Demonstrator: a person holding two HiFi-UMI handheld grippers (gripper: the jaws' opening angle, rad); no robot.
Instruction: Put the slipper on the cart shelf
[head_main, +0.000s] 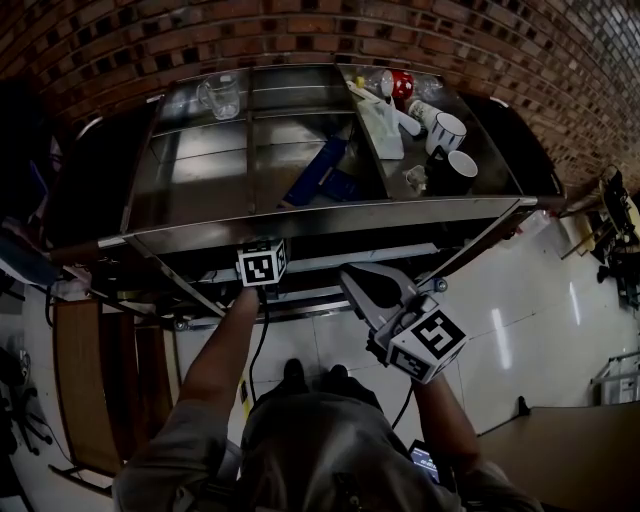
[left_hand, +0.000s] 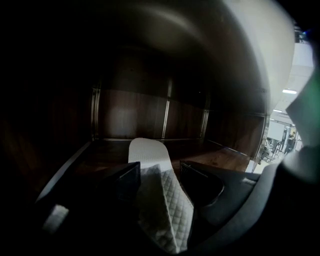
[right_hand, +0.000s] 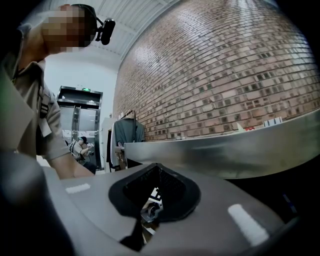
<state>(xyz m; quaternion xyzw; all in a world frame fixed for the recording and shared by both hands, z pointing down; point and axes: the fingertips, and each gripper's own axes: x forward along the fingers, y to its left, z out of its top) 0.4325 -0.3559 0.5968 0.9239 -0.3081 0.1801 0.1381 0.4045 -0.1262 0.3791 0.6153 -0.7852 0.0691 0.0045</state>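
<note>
The placing step looks all but done; the slipper (left_hand: 146, 152), white with a quilted upper, lies flat on the cart shelf (left_hand: 220, 156), its far end pointing toward the back wall of the cart (head_main: 330, 213); this is the lower level, under the top tray with the mugs.

The left gripper (left_hand: 160, 172) is reached in under that tray and stands released; its jaws are spread with the quilted part of the slipper between them; the left one sits just beside the fabric, but neither seems to press on it, so I judge the slipper to rest on the shelf by its own weight.

The right gripper (head_main: 350, 275) hangs outside the cart, near its front edge, jaws together and gripping nothing.

What remains, as I judge it, is the way out; the left gripper needs to draw straight back with jaws kept wide, so that no pad snags the soft upper and drags the slipper toward the shelf edge.
</note>
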